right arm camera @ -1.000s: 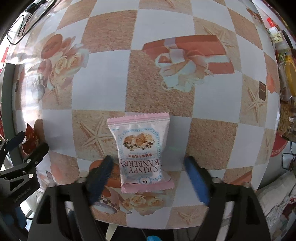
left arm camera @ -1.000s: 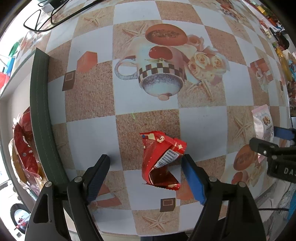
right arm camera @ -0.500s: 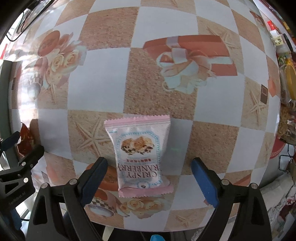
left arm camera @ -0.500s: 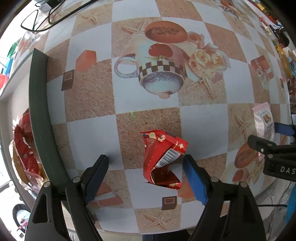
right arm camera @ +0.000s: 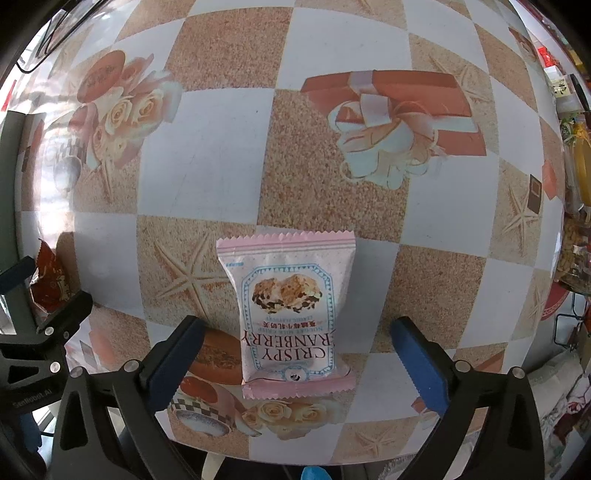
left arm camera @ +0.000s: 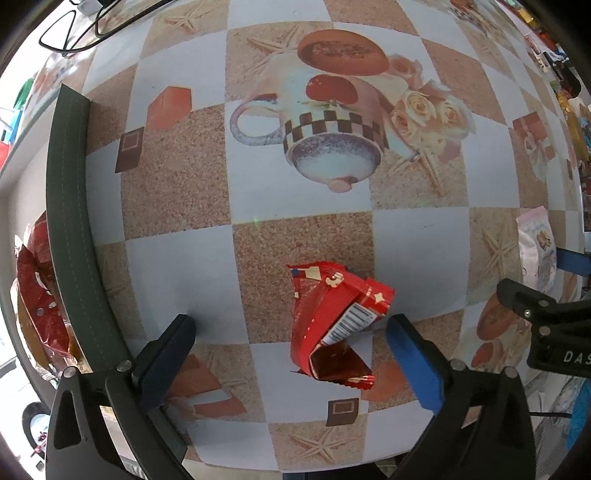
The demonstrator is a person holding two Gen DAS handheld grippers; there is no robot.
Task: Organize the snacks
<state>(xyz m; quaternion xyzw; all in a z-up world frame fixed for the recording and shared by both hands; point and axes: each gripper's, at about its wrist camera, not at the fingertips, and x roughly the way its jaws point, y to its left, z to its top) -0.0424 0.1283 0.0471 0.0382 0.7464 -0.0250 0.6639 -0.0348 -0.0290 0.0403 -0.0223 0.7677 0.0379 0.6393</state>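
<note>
A crumpled red snack packet (left arm camera: 332, 328) lies on the patterned tablecloth between the fingers of my open left gripper (left arm camera: 291, 339), nearer its right finger. A pink "Crispy Cranberry" packet (right arm camera: 291, 314) lies flat between the fingers of my open right gripper (right arm camera: 295, 339); it also shows at the right edge of the left wrist view (left arm camera: 535, 247). The red packet shows at the left edge of the right wrist view (right arm camera: 50, 284). Neither gripper touches its packet.
A dark green bin rim (left arm camera: 70, 229) runs along the table's left side, with red snack bags (left arm camera: 37, 295) inside. A black wire rack (left arm camera: 85, 22) sits at the far left corner. Shelves with goods (right arm camera: 576, 192) stand beyond the table's right edge.
The right gripper has moved back a little and its fingers have spread wider around the pink packet. The left gripper has barely shifted; the red packet has not moved.
</note>
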